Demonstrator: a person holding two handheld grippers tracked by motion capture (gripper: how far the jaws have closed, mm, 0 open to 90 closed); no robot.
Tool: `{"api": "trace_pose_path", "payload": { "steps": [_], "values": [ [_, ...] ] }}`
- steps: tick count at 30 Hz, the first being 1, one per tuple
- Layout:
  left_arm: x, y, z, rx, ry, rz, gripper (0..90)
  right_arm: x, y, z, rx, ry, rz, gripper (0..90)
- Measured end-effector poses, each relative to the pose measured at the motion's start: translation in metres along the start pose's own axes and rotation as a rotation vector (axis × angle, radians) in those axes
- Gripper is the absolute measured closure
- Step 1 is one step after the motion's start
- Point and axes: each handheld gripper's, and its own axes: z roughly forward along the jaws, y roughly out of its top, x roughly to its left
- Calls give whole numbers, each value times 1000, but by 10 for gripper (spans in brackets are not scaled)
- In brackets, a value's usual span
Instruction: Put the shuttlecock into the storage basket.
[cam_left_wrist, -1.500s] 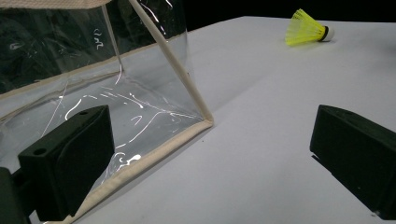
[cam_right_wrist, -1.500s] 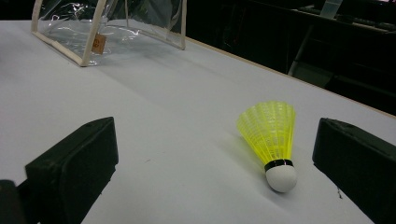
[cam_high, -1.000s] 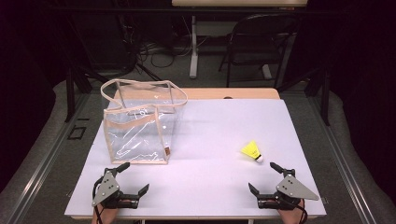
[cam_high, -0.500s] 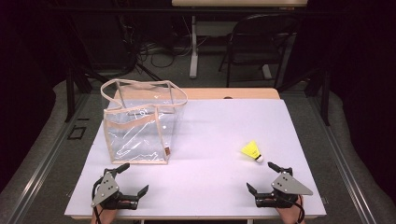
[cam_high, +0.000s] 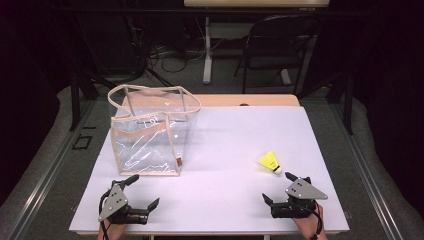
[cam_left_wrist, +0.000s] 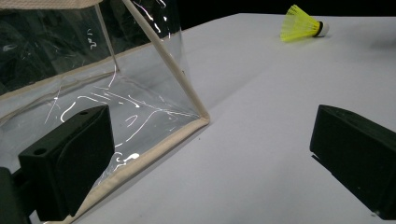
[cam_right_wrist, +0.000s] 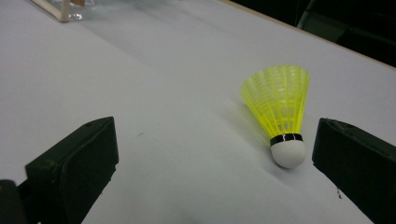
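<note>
- Right gripper (cam_high: 281, 188), lower right, fingers apart, just beside the yellow shuttlecock (cam_high: 268, 162) lying on the bench (cam_high: 235, 140).
- Left gripper (cam_high: 144, 191), lower left, fingers apart, near the clear bag (cam_high: 150, 135).

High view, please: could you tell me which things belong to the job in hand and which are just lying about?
In the job:
yellow shuttlecock
clear bag
right hand-held gripper, open
left hand-held gripper, open

Lying about:
black chair
floor cables

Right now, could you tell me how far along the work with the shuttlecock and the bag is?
Nothing looks done: the yellow shuttlecock lies on the table, apart from the clear bag. In hand: the right gripper is open just short of it; the left gripper is open beside the bag. Grasping remains.
</note>
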Motion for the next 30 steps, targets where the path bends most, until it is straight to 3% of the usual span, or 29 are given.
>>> {"api": "trace_pose_path", "payload": {
  "steps": [24, 30],
  "values": [
    [0, 0, 1, 4, -4, 2, 1, -27, 10, 22, 149, 16, 5, 0],
    [0, 0, 0, 3, -1, 0, 0, -33, 14, 27, 162, 24, 8, 0]
  ]
}}
